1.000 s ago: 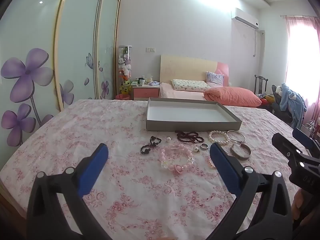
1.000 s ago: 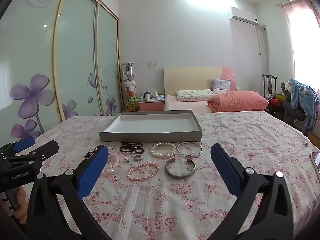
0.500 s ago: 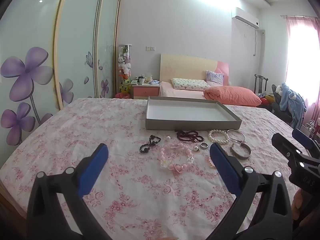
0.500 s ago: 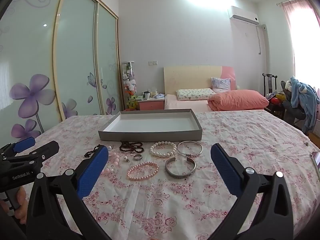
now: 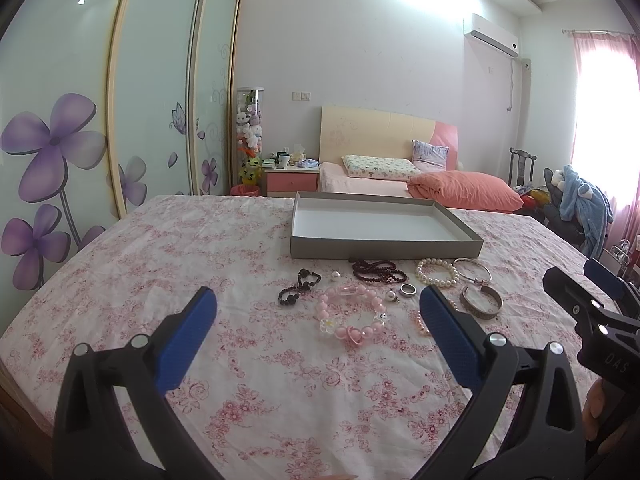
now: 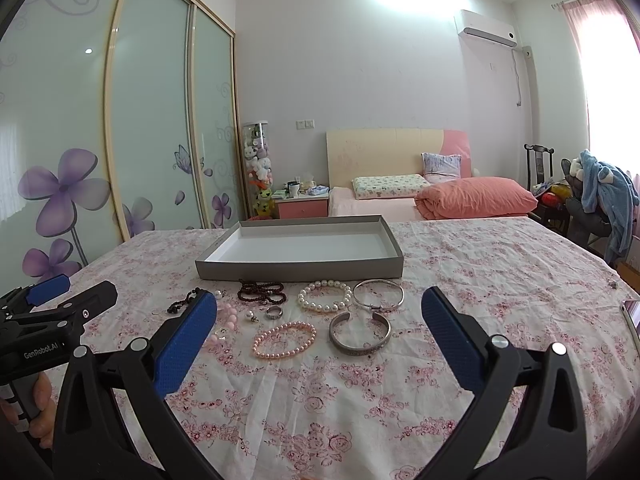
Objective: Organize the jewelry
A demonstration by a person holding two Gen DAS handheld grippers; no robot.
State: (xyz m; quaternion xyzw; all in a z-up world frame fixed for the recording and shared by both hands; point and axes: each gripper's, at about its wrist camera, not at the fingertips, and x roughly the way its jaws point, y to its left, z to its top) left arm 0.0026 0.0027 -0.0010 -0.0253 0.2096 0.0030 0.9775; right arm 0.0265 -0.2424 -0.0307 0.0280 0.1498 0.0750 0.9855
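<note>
Jewelry lies loose on the flowered sheet (image 6: 320,400), just in front of the grey tray (image 6: 298,270) at frame center. Both my grippers are spread wide and hold nothing: my left gripper (image 5: 316,312), my right gripper (image 6: 320,312). My right view shows the whole small pink pearl bracelet (image 6: 284,339) beside the silver cuff (image 6: 359,332). My left view hides most of it behind a finger, but shows the whole chunky pink bracelet (image 5: 352,316) and black bead string (image 5: 300,286).
</note>
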